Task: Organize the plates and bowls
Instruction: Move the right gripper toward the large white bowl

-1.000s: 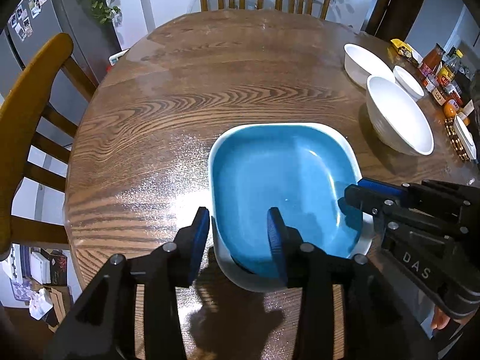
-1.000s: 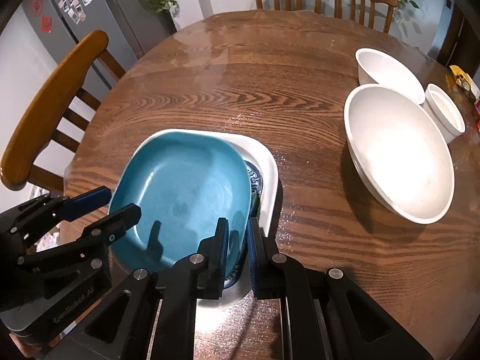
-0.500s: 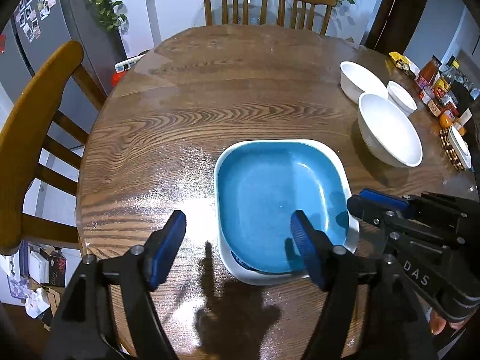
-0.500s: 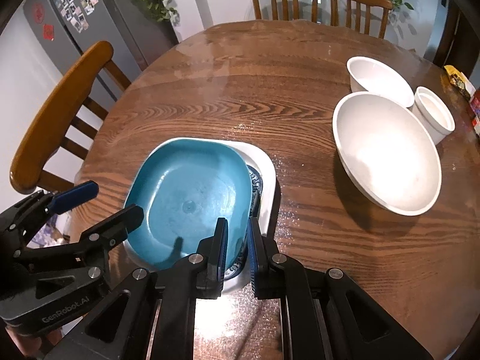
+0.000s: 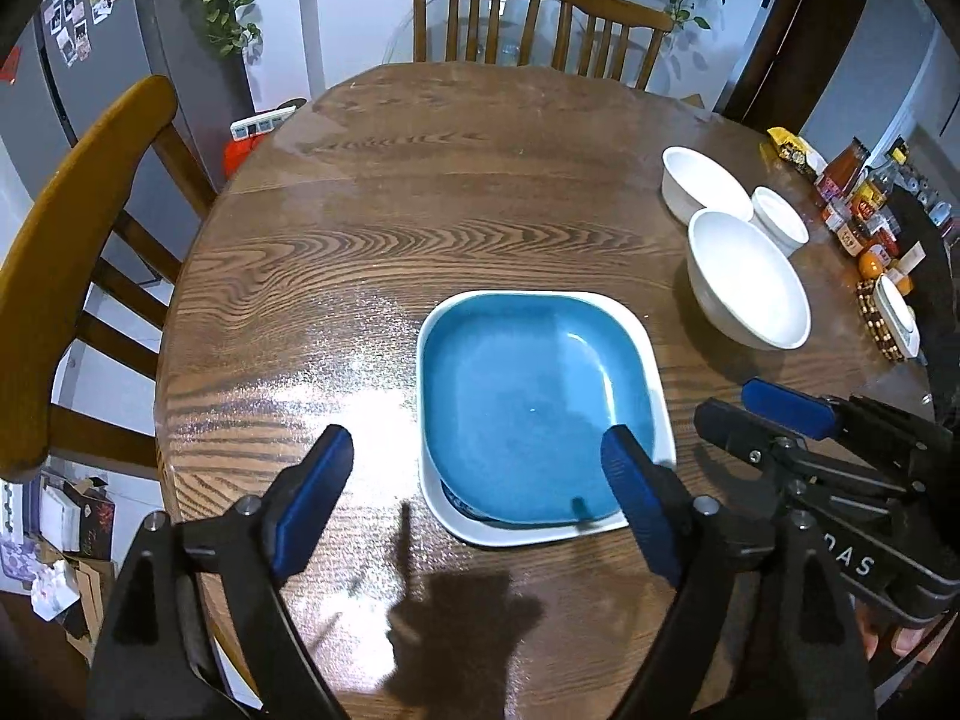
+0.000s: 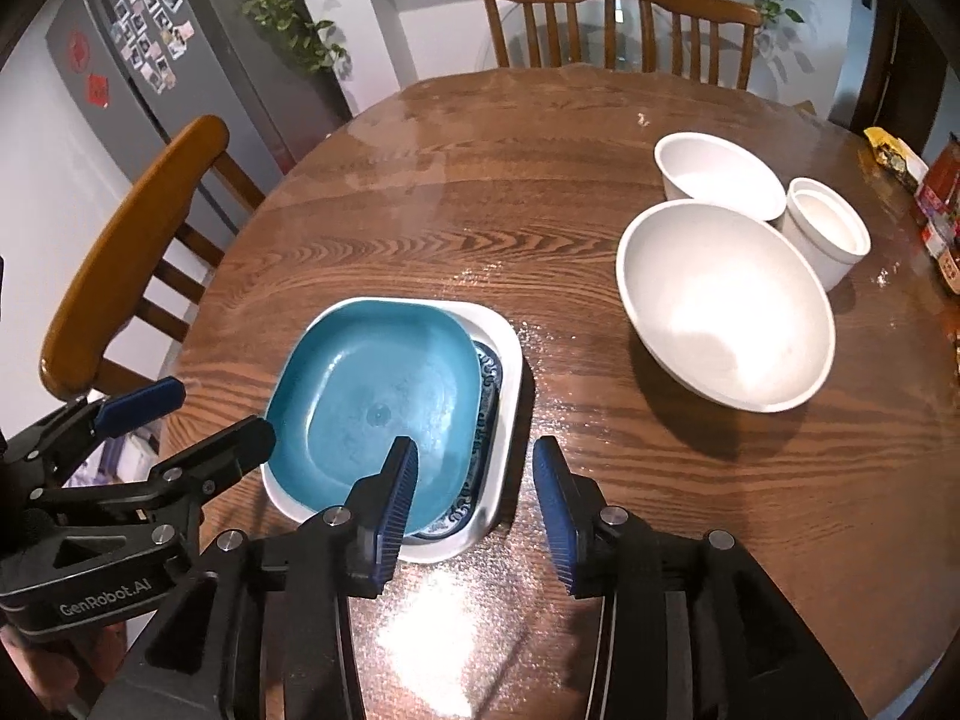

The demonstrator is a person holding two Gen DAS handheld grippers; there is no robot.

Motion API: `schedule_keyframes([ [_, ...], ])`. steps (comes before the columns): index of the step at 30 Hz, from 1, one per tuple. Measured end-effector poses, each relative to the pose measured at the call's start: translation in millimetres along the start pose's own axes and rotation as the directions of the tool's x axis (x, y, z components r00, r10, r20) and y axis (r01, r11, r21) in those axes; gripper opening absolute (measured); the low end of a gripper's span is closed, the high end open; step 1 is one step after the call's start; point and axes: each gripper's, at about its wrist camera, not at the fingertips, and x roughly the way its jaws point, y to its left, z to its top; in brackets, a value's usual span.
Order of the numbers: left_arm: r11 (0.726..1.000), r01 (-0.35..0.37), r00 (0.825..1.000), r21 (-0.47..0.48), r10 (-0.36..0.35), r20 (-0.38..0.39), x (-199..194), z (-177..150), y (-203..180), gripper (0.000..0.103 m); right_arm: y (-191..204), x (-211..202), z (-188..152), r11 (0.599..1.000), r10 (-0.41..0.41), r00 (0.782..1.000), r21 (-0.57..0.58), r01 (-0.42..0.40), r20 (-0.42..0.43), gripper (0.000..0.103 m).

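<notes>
the round wooden table (image 5: 420, 228) fills both views. near its front edge sits a stack of plates: a white square plate (image 5: 651, 342) at the bottom, a blue patterned plate (image 6: 489, 372) peeking out on the right side, and a blue square plate (image 5: 528, 402) on top, shifted slightly toward the left of the white one.

to the right of the stack, well apart from it, a large white bowl (image 6: 726, 306) stands upright. behind it is a medium white bowl (image 6: 717, 177), and just beside both is a small white cup (image 6: 825, 228), close to the medium bowl.

the left gripper (image 5: 474, 498) hangs above the table's front edge with its fingers spread wide; it has hold of nothing, and its right finger (image 5: 630, 492) shows in front of the stack's near right corner, though contact cannot be told. the right gripper (image 6: 474, 492) is parted to a moderate gap and also holds nothing; its left finger (image 6: 396, 492) overlaps the near edge of the blue square plate in the right wrist view, and whether it touches cannot be told.
</notes>
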Motion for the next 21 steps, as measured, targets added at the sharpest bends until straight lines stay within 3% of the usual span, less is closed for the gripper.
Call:
schedule_keyframes([
  [3, 1.000, 0.010, 1.000, -0.005, -0.010, 0.000, -6.2, -2.1, -1.8, 0.089, -1.9, -8.1, -2.2, 1.000, 0.008, 1.000, 0.001, -0.008, 0.012, 0.042],
  [6, 1.000, 0.014, 1.000, -0.016, -0.014, 0.000, -12.1, -6.0, -3.1, 0.099, -4.2, -14.5, -5.2, 1.000, 0.010, 1.000, 0.000, -0.010, 0.019, 0.044],
  [21, 0.999, 0.026, 1.000, -0.022, -0.026, 0.001, -22.5, -7.9, -36.4, 0.101, -41.0, -41.5, -13.3, 1.000, 0.006, 0.999, 0.030, -0.008, 0.052, 0.044],
])
